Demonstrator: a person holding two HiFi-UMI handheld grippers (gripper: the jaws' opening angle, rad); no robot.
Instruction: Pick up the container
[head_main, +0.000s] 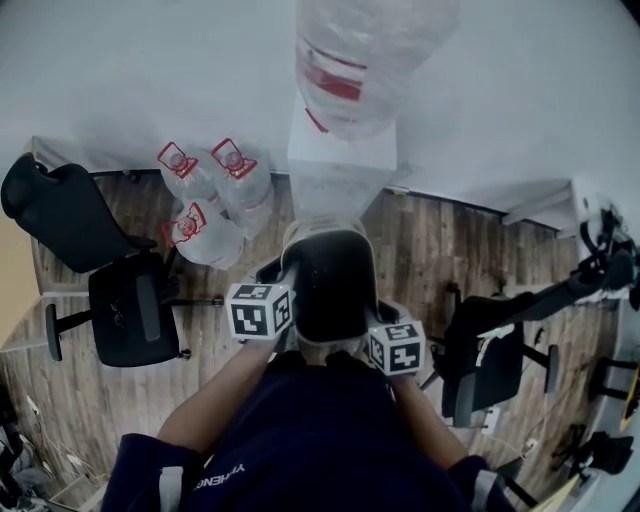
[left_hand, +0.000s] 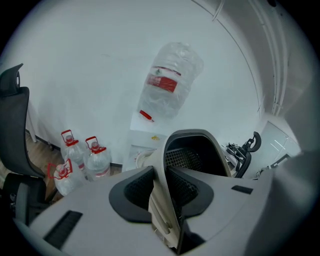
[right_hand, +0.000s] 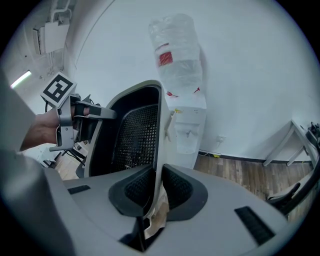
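1 container (head_main: 330, 285), rim clamped by left gripper (left_hand: 161, 190), right gripper (right_hand: 156, 192), underside hidden

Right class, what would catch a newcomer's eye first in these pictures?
The dark container at centre stands out, its rim clamped on either side by the left gripper and right gripper. Behind it, an upturned water bottle tops a white dispenser against the wall; three red-handled jugs sit on the floor to its left.
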